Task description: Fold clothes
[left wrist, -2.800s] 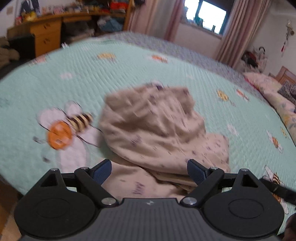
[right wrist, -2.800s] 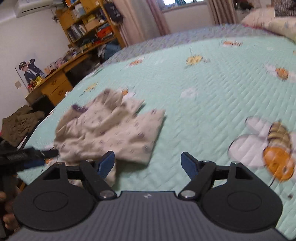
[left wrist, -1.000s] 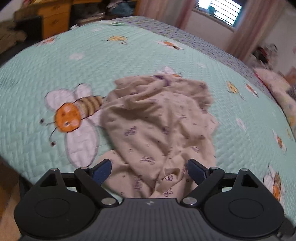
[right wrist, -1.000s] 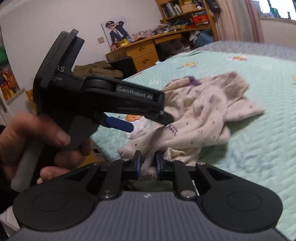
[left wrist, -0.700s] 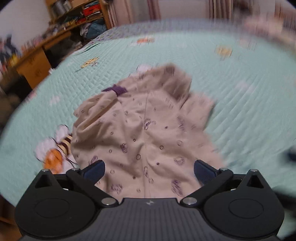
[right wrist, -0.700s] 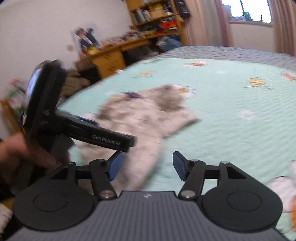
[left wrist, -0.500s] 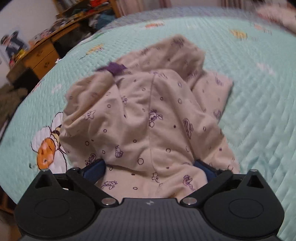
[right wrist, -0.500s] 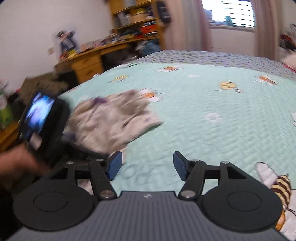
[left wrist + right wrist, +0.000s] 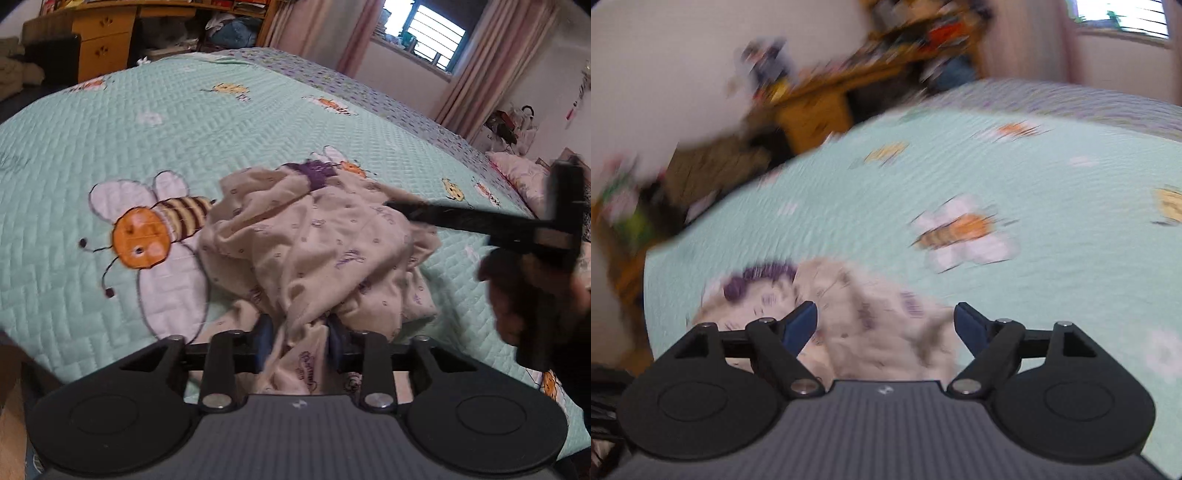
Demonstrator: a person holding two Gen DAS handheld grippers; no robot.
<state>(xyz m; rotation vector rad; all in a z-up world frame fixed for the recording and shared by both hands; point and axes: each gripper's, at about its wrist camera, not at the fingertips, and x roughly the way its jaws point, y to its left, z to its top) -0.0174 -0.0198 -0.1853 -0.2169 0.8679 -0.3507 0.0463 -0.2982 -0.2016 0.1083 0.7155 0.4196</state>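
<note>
A crumpled cream garment (image 9: 325, 240) with small purple prints and a purple cuff (image 9: 317, 171) lies on the mint bee-patterned quilt (image 9: 184, 110). My left gripper (image 9: 299, 332) is at the garment's near edge, its jaws closing, and a raised fold of the cloth is pinched between the blue pads (image 9: 264, 332). In the blurred right wrist view my right gripper (image 9: 886, 314) hovers over the garment (image 9: 879, 332), its jaws still opening and nothing pinched between them. From the left wrist view the right gripper (image 9: 399, 206), held by a hand (image 9: 524, 291), reaches over the cloth from the right.
The quilt (image 9: 1034, 166) spreads wide beyond the garment. A big bee print (image 9: 147, 236) lies left of the cloth. The bed's edge runs along the near left. A wooden desk (image 9: 99, 48), a curtained window (image 9: 436, 29) and pillows (image 9: 517, 173) lie beyond.
My left gripper's jaws went from wide to narrow around a fold at the garment's near edge. My right gripper let go of the cloth, opened and swung fast across over the garment.
</note>
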